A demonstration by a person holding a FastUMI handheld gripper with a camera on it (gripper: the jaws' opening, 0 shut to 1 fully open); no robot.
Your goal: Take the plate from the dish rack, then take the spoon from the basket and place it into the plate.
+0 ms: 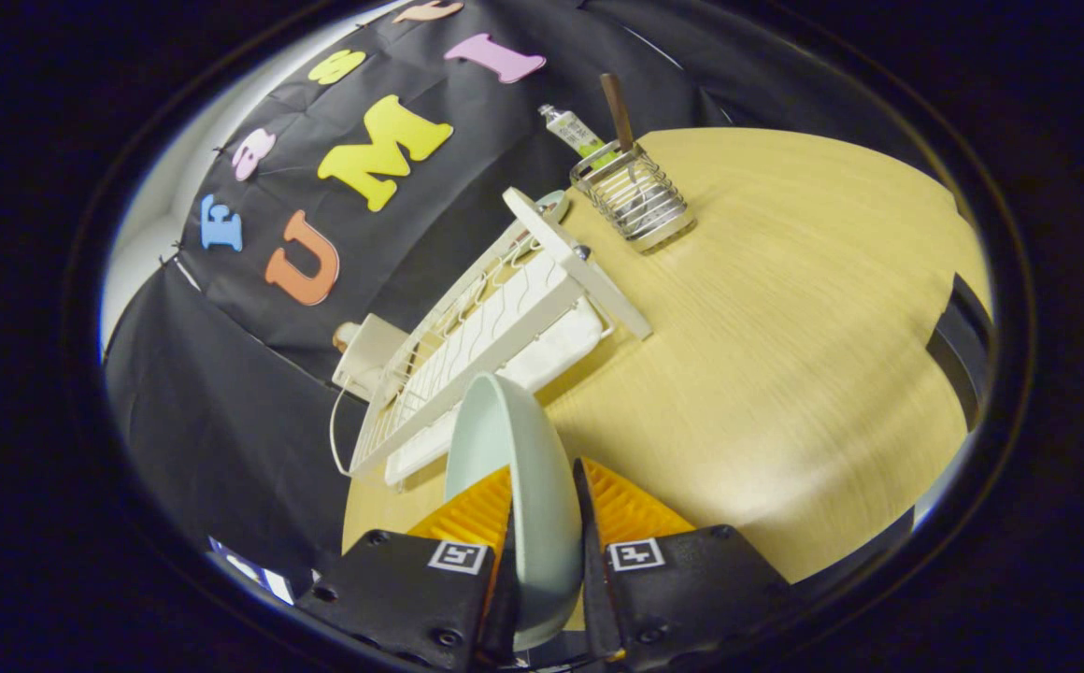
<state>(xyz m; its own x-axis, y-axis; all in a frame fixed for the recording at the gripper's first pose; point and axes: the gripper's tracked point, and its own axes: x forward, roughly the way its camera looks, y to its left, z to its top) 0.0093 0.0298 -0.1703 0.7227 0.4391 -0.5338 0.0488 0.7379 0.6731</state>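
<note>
A pale green plate (516, 467) stands on edge between my two fingers, and the gripper (547, 495) is shut on its rim. The plate hangs over the near end of the white dish rack (495, 336), which lies on the wooden table (785, 355) just ahead of the fingers. Beyond the rack stands a wire basket (635, 198) with a brown spoon handle (617, 110) sticking up out of it. The view is tilted, so the table slopes away from me.
A small tube with a green label (575, 131) sits behind the basket against the booth wall. A white box with a cable (366, 357) sits beside the rack, near the wall. Open wooden tabletop stretches to the side of the rack away from the wall.
</note>
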